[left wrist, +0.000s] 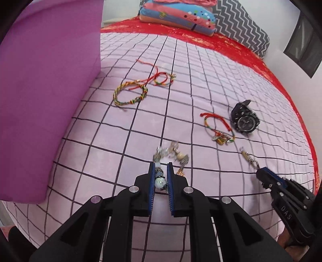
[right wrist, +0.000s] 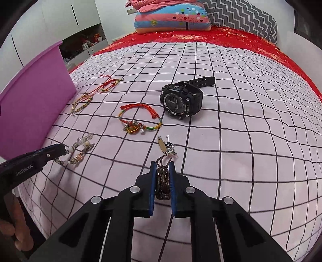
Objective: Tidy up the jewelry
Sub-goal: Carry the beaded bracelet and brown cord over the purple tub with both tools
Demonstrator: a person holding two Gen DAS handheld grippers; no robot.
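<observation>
My left gripper is shut on a beaded bracelet with white and silver beads, low over the checked bedspread; it also shows in the right wrist view. My right gripper is shut on a brown cord necklace with metal charms hanging ahead. A black sport watch, a red-green charm bracelet, a braided bracelet and a red string bracelet lie on the bed. A purple box stands at the left.
The pink checked bedspread covers a red sheet. Colourful pillows and a zigzag pillow sit at the bed's far end. White cabinets stand beyond the left side.
</observation>
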